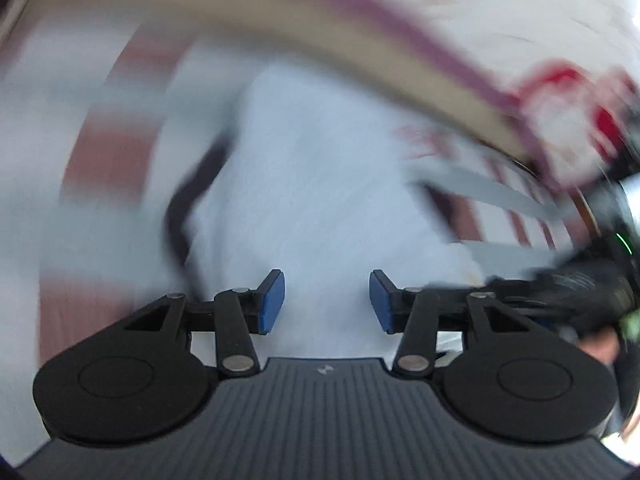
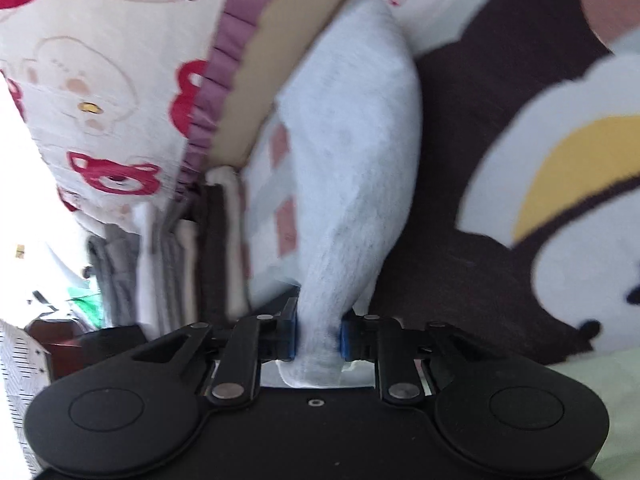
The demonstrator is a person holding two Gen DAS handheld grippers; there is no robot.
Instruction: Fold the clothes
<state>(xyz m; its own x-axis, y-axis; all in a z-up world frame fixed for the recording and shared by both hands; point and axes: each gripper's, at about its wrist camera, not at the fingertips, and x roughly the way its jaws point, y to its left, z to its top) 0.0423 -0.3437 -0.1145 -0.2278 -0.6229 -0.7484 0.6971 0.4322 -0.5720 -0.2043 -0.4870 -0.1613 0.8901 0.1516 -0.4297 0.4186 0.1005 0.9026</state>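
A pale grey-white garment (image 2: 352, 140) lies stretched out on the bed and runs up away from my right gripper (image 2: 318, 338). That gripper is shut on a bunched end of it, with the blue pads (image 2: 294, 336) pressing from both sides. The left wrist view is heavily blurred. In it my left gripper (image 1: 327, 302) stands open, blue pads (image 1: 274, 302) well apart, with nothing pinched between them. The same white garment (image 1: 320, 184) spreads below and beyond its fingers. A dark blurred shape (image 1: 580, 292) sits at the right edge of that view.
A cream pillow (image 2: 100, 80) printed with red bears and edged with a purple frill (image 2: 224, 60) lies at the left. Below it stands a stack of folded clothes (image 2: 180, 248). A dark brown blanket (image 2: 460, 160) with a white and yellow cartoon covers the right. The sheet (image 2: 280, 200) is pink-checked.
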